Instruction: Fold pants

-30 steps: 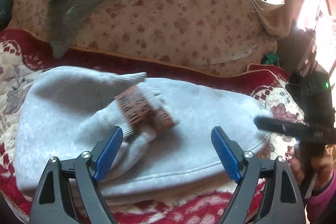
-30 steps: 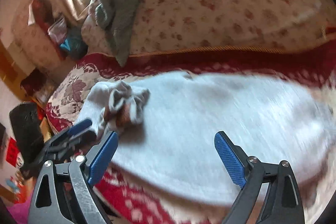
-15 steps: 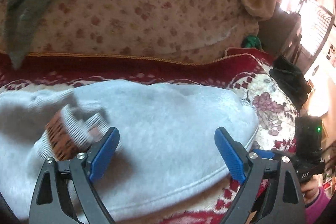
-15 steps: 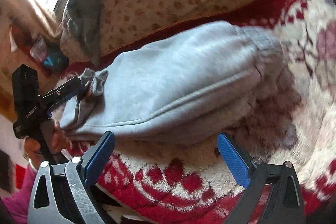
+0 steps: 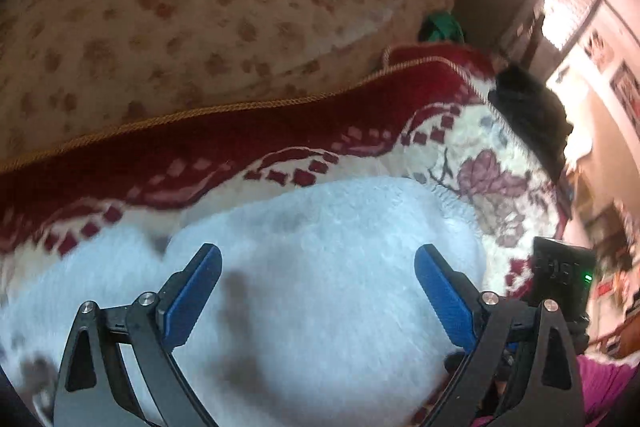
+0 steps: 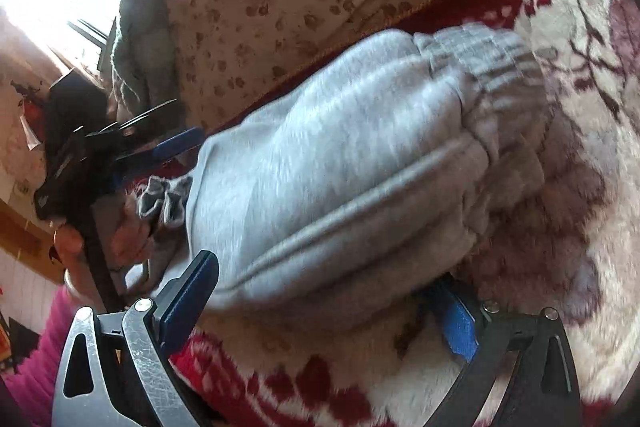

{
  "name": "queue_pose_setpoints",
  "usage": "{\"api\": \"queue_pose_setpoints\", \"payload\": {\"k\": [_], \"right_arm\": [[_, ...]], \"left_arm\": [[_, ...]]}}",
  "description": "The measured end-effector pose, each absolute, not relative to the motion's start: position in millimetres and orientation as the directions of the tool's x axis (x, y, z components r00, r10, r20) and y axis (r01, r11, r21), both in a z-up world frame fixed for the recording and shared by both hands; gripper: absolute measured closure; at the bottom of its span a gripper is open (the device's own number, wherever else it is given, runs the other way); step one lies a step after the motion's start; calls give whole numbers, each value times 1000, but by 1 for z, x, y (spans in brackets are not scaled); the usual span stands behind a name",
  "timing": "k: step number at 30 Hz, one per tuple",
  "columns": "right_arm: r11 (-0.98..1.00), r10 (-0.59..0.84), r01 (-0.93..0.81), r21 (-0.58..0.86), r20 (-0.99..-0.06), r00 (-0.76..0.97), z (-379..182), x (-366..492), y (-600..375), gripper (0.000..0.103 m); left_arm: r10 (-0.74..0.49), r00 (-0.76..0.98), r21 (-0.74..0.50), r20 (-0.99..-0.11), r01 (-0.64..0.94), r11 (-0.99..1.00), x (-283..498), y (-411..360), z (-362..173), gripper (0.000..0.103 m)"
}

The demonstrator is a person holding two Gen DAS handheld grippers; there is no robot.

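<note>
- The grey pants (image 6: 352,163) are lying folded in a thick bundle on the red and cream floral blanket (image 6: 580,131), in front of a beige spotted cushion (image 5: 192,11).
- In the right wrist view the ribbed waistband (image 6: 492,63) is showing at the far end of the bundle, and the bunched cuffs (image 6: 164,199) are sticking out at the near left end.
- I am holding my left hand-held gripper (image 5: 316,291) over the flat top of the pants (image 5: 320,267), pointing downward. Its jaws have just been opening and are standing spread wide, with only the fabric surface below them and nothing pinched.
- I am holding my right hand-held gripper (image 6: 332,303) low at the near long edge of the bundle. Its jaws have just been opening too and are spread wide, with the folded edge of the pants sitting in the gap between them.
- The right blue pad (image 6: 456,319) is lying partly under the overhanging fabric; the left blue pad (image 6: 192,299) is standing just beside the edge. I cannot tell whether either is pressing on the cloth.
- From the right wrist view, my left hand-held gripper (image 6: 120,151) is showing at the cuff end, held by my hand (image 6: 76,247) in a pink sleeve (image 6: 40,359).
- A dark grey garment (image 6: 136,39) is draped over the cushion's far side.
</note>
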State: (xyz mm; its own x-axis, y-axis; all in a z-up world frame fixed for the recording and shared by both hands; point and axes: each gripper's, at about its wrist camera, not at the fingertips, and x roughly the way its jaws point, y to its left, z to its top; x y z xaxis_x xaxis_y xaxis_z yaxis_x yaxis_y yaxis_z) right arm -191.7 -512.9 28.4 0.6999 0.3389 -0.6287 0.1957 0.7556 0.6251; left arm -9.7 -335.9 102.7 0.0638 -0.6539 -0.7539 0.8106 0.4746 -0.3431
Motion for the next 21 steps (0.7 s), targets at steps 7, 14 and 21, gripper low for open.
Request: {"api": "queue_pose_setpoints", "payload": {"k": [7,14,21], "right_arm": [[788,325,131,601,-587,742,19,-193,-510,0],[721,370,94,686,-496,785,12,-202,-525,0],[736,384,75,672,-507,771,16,-204,-522,0]], "left_arm": [[-599,-96,-369,-795,861,351,5,-398,82,6],[-518,-287,-438,-806,877,196,15,-438,72,6],[-412,-412,-487,-813,869,91,14,-467,52,6]]}}
